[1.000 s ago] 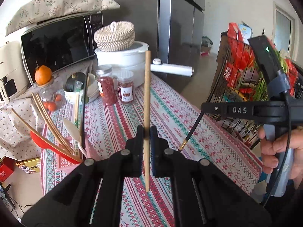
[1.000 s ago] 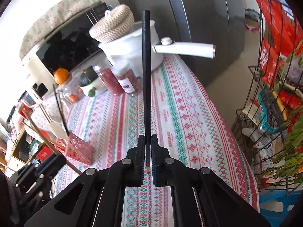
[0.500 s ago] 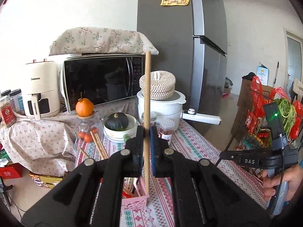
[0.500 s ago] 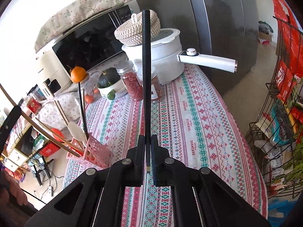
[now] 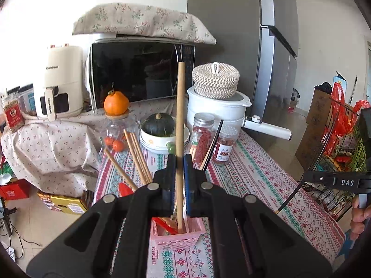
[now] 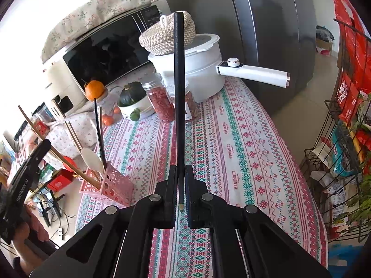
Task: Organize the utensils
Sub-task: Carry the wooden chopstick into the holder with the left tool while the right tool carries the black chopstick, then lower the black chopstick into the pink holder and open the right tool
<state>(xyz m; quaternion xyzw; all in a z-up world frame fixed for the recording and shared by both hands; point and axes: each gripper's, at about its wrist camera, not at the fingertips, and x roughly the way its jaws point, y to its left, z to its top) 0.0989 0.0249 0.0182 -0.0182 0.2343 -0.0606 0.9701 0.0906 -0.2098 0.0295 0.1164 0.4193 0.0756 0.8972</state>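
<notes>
My left gripper (image 5: 179,169) is shut on a wooden chopstick (image 5: 179,115) held upright, whose lower end sits inside the pink basket (image 5: 178,236). The basket holds several wooden chopsticks (image 5: 136,153), a black chopstick (image 5: 214,143) and a red spatula (image 5: 125,188). My right gripper (image 6: 179,180) is shut on a black chopstick (image 6: 179,92) over the patterned tablecloth, right of the pink basket (image 6: 113,185). A white spoon (image 6: 91,159) stands in that basket. The left gripper (image 6: 46,143) shows at the left edge of the right wrist view.
Behind the basket stand two jars (image 5: 203,136), a bowl with a green squash (image 5: 160,136), a white pot with a long handle (image 5: 266,129), a microwave (image 5: 139,74) and an air fryer (image 5: 62,81). A wire rack of groceries (image 6: 343,139) stands right of the table.
My left gripper swung left over the pink basket and the wooden chopstick's lower end now sits inside it. The right gripper drew back a little early on, then held still.
</notes>
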